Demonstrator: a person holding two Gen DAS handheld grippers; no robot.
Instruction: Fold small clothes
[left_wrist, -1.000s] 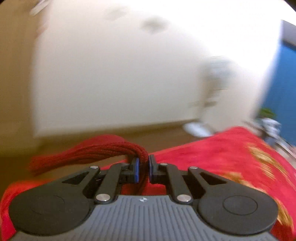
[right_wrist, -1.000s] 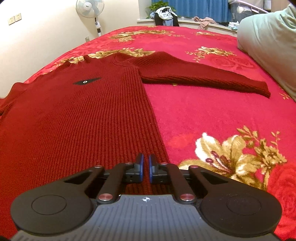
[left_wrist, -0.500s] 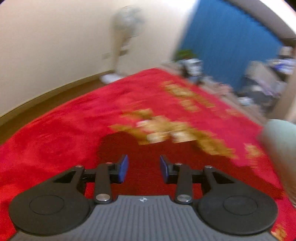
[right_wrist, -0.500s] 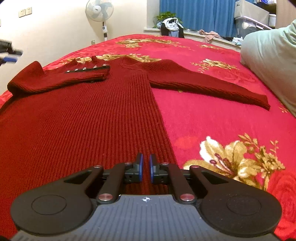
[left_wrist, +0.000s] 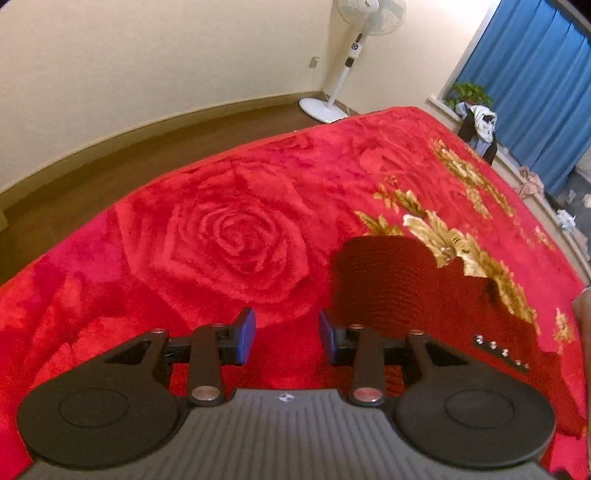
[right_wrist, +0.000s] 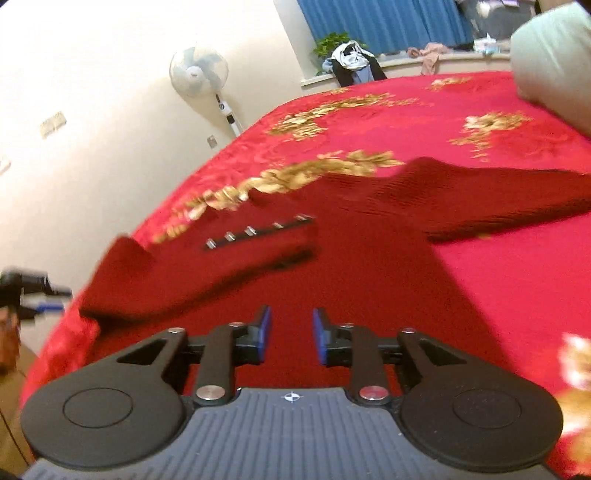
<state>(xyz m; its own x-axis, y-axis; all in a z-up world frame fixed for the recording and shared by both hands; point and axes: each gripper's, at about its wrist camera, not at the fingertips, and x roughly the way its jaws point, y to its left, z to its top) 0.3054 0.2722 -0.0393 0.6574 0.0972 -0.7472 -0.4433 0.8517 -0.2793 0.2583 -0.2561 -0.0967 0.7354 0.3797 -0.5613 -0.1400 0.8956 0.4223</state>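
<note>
A dark red knit sweater (right_wrist: 369, 280) lies spread on a red floral blanket (right_wrist: 498, 280) covering the bed. Its one sleeve (right_wrist: 207, 273) is folded in across the chest, with a row of small metal studs (right_wrist: 255, 230) showing near the cuff; the other sleeve (right_wrist: 498, 199) stretches out flat toward the pale pillow (right_wrist: 554, 62).

The right gripper (right_wrist: 291, 334) hovers over the sweater's body, its blue-padded jaws parted and holding nothing. The left gripper (left_wrist: 287, 334) is likewise spread apart and empty, over bare blanket just beside the sweater's folded edge (left_wrist: 402, 280) (the studs (left_wrist: 502, 350) appear here too, off to its right side).

A white standing fan (left_wrist: 351, 55) stands on the floor by the wall, and blue curtains (left_wrist: 535, 85) hang behind a windowsill with a plant (right_wrist: 332, 46) and heaped clothes (right_wrist: 352, 62).
</note>
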